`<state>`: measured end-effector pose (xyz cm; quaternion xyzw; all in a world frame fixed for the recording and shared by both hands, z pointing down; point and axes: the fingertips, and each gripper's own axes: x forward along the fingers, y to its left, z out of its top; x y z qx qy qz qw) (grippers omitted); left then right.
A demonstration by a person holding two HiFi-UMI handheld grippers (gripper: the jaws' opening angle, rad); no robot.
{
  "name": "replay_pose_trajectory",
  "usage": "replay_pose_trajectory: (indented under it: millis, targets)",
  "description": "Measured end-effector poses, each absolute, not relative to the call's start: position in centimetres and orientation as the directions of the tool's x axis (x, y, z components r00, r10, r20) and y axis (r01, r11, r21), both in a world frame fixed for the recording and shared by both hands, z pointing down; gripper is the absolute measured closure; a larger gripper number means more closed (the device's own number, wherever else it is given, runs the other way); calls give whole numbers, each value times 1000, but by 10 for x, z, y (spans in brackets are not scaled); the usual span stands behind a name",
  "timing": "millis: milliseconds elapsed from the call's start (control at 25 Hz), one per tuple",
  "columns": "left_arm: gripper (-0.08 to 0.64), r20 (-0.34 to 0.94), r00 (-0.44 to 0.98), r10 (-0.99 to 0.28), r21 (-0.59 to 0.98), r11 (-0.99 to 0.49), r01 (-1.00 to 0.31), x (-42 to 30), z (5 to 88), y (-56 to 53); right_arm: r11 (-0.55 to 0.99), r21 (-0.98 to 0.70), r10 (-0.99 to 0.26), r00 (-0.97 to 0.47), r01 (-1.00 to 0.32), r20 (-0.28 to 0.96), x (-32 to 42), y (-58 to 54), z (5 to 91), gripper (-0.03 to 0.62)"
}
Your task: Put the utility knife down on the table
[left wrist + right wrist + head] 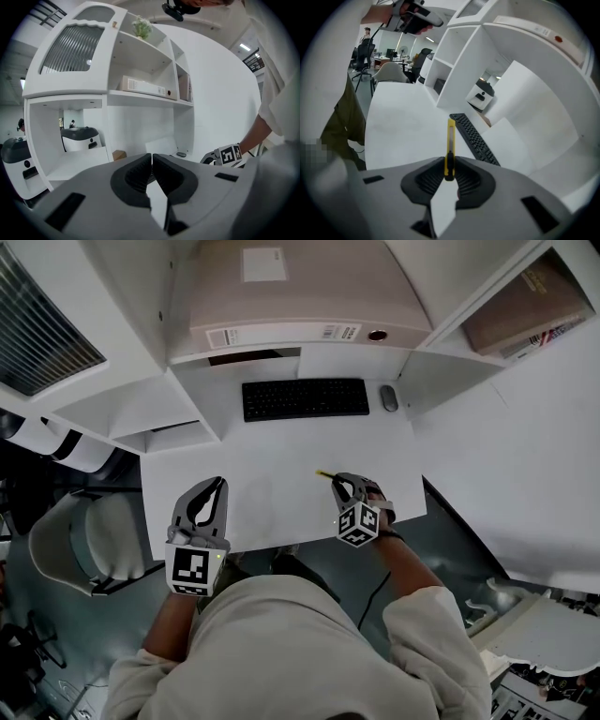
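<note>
Where the white table [272, 486] meets its near edge, two hand-held grippers sit over it, one at each front corner.

Far left: a pale chair [86, 542] stands beside the table, below the shelving.

Left: the left gripper [217, 482] is over the front left part of the table, with its marker cube [190, 570] towards the person. In the left gripper view its dark pads [136, 174] meet at the tips [152, 157] and nothing lies between them.

Centre: a black keyboard [305, 398] lies at the back of the table, under a shelf that carries a large pale binder [309, 296].

Right of centre: the yellow utility knife [325, 473] is clamped between the jaws of the right gripper [336, 480]. It is not lying free on the table. In the right gripper view the jaws [450, 171] press on the knife's rear end, and the knife's body [450, 140] juts straight forward, pointing towards the keyboard [476, 138]. From the head view the knife's tip is over the bare tabletop, well in front of the keyboard. Whether it touches the surface cannot be told.

Right: a grey mouse [389, 397] lies just beside the keyboard's right end.

Far right: books [525, 310] lie in a shelf compartment.
</note>
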<state>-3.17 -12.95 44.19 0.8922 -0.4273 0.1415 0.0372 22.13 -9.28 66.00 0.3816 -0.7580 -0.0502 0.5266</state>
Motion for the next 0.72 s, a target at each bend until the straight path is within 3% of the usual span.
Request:
replay_pose_trajectory:
  millis: [320,720]
  targets:
    - [549,301,562,-770,-59,-603,-795,-41,449,-126,822,432,-521,-186,-370,833,213,-94,708,523]
    - [549,321,532,-783,-74,-581,-810,-47,453,-119,886,376,-432,-193,-270,881,212,-87,748,523]
